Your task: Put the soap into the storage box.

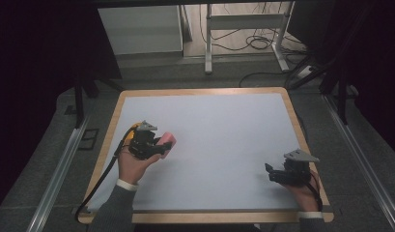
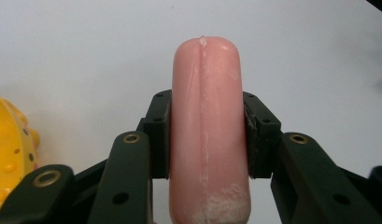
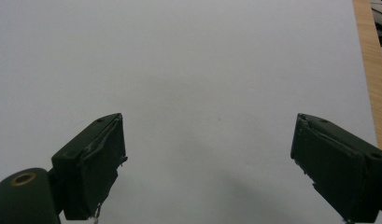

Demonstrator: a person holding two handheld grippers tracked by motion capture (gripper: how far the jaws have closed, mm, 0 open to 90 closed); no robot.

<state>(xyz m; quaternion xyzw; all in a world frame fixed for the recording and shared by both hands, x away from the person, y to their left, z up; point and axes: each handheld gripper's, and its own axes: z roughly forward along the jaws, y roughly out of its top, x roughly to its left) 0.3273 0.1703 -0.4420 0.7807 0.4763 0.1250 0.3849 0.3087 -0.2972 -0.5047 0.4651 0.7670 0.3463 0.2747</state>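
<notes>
One pink sausage [image 2: 208, 135] sits clamped in the left gripper [image 1: 159, 146] near the bench's [image 1: 224, 111] left edge; one yellow thing [image 2: 9, 154] lies beside it; the right gripper [image 3: 207, 163] gapes empty.

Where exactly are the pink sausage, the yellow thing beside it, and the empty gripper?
pink sausage [image 2: 207, 126], left gripper view, middle of its body between the jaws.
yellow thing [image 2: 9, 149], left gripper view, its bumpy side at the picture's left edge.
right gripper [image 3: 207, 154], right gripper view, midway between its open fingertips.
</notes>
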